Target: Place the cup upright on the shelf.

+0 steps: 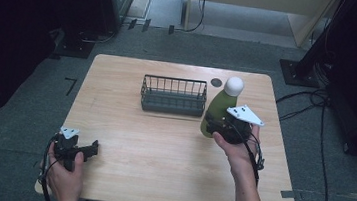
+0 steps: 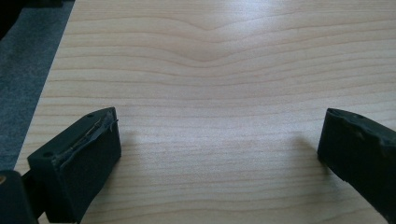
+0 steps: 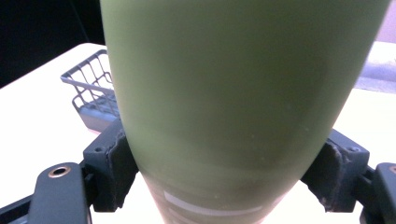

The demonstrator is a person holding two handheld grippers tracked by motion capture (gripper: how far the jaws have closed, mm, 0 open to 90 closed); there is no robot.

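- We see right gripper (image 1: 212,124) clamped on green bottle (image 1: 219,110), wire basket (image 1: 173,95) just to its left.
- We see left gripper (image 1: 94,148) jaws wide apart, empty, over bare table (image 1: 162,139).

Bare table (image 1: 161,149) ahead; basket (image 1: 173,96) (bottle (image 1: 220,107) just beside) blocks the far side.

Olive-green bottle (image 3: 243,93) with white cap (image 1: 234,85) between black jaws; dark grey wire basket (image 1: 173,95); pale wood-grain table (image 2: 210,70).
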